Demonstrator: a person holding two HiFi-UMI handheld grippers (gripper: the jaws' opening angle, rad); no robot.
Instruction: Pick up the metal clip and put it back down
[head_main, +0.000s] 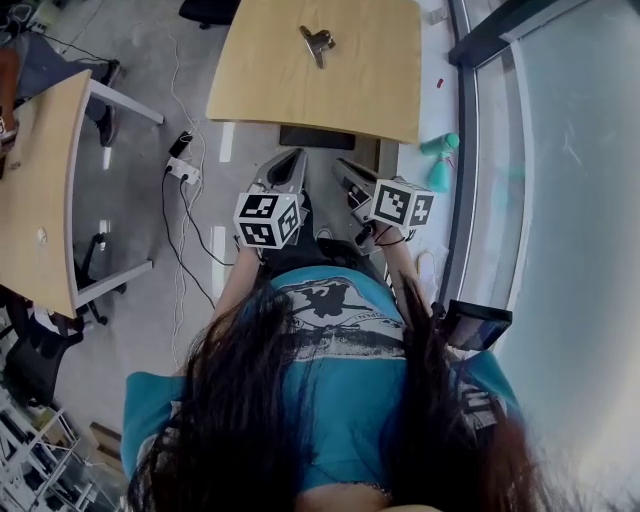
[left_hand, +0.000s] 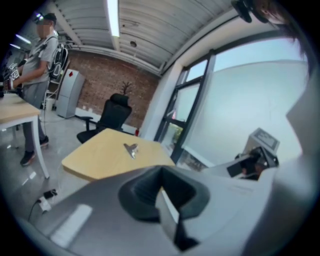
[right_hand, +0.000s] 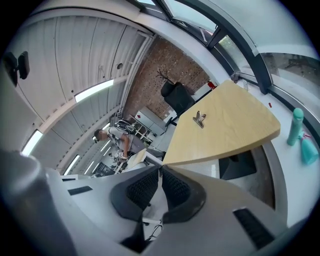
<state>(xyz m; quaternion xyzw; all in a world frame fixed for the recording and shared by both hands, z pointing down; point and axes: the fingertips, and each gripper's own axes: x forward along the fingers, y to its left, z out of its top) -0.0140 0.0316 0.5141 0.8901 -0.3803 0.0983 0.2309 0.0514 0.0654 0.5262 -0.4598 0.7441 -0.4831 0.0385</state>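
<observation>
The metal clip (head_main: 317, 44) lies on the far part of the light wooden table (head_main: 370, 80), with nothing touching it. It shows small in the left gripper view (left_hand: 131, 149) and in the right gripper view (right_hand: 199, 119). Both grippers are held close to the person's body, well short of the table's near edge. My left gripper (head_main: 290, 157) (left_hand: 161, 172) has its jaws together and nothing between them. My right gripper (head_main: 346, 166) (right_hand: 160, 169) has its tips touching, a narrow gap behind them, and it holds nothing.
A second wooden table (head_main: 35, 190) stands at the left. A power strip with cables (head_main: 180, 168) lies on the floor. Teal bottles (head_main: 440, 160) stand by the glass wall at the right. A black office chair (left_hand: 112, 112) is behind the table; a person (left_hand: 35, 75) stands far off.
</observation>
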